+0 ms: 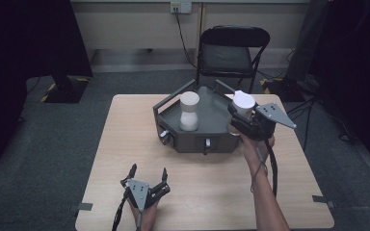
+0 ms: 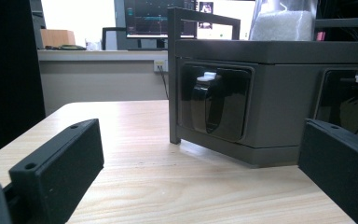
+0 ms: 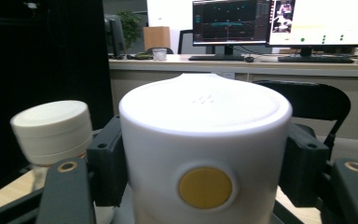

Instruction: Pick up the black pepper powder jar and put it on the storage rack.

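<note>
- Pale wood grain runs across the table [image 1: 207,192], which stands on grey carpet with a black folding chair [image 1: 231,53] behind its far edge.
- Nearest me, my left gripper [image 1: 148,174] rests low on the table's near left part, its jaws standing wide apart with nothing between them.
- From the left gripper view I see those two black jaws flanking bare wood, aimed at the front wall of the dark grey tray [image 2: 279,112], well apart from it.
- That front wall carries recessed black latches with small white tabs [image 2: 209,76].
- Farther out, my right gripper [image 1: 241,115] is at the tray's right-hand end [image 1: 221,139], jaws clamped on a white container [image 1: 244,102].
- In the right gripper view, the black pads [image 3: 107,158] press on both sides of the white container [image 3: 205,154], which stands upright and shows a round yellow dot on its front.
- Inside the tray stands a second white jar [image 1: 189,111], upright with a ribbed lid, left of the held one.
- Beyond, a desk with lit monitors [image 3: 279,21] lines the back of the room.
</note>
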### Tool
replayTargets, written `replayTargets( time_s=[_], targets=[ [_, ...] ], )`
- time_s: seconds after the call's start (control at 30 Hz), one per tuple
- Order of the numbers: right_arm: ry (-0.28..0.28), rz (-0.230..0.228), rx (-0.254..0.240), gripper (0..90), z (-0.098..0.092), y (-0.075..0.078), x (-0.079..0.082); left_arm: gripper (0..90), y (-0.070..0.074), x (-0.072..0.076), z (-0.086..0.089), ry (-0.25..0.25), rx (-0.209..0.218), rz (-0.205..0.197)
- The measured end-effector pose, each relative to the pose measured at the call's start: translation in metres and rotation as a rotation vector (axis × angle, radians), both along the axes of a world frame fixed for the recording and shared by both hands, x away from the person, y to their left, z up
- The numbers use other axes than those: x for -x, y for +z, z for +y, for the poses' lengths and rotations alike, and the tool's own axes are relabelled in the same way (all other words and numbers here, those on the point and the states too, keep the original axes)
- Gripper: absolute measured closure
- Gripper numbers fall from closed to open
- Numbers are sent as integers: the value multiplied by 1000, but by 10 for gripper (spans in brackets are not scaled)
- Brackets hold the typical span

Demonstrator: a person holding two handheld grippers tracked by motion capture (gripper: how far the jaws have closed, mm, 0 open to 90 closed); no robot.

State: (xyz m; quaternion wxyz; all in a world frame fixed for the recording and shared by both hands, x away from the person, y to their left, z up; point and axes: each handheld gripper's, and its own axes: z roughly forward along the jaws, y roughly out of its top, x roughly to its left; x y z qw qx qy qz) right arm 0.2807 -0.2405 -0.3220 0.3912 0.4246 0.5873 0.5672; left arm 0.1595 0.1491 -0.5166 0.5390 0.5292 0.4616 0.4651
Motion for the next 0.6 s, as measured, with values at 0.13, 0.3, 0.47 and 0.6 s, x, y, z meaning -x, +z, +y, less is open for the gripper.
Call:
replayTargets(
  time_s=[0.13,0.3,0.47,0.6],
  targets=[
    [-10,9,6,300,5,-4,-11,3,0,0,0,0,1,0],
    [-23,13,22,299,12,-11,-24,2,0,0,0,0,1,0],
    [-32,33,23,299,17,-15,-34,2,0,0,0,0,1,0],
    [-39,34,26,299,19,-21,-38,2,0,0,0,1,1,0]
  ],
)
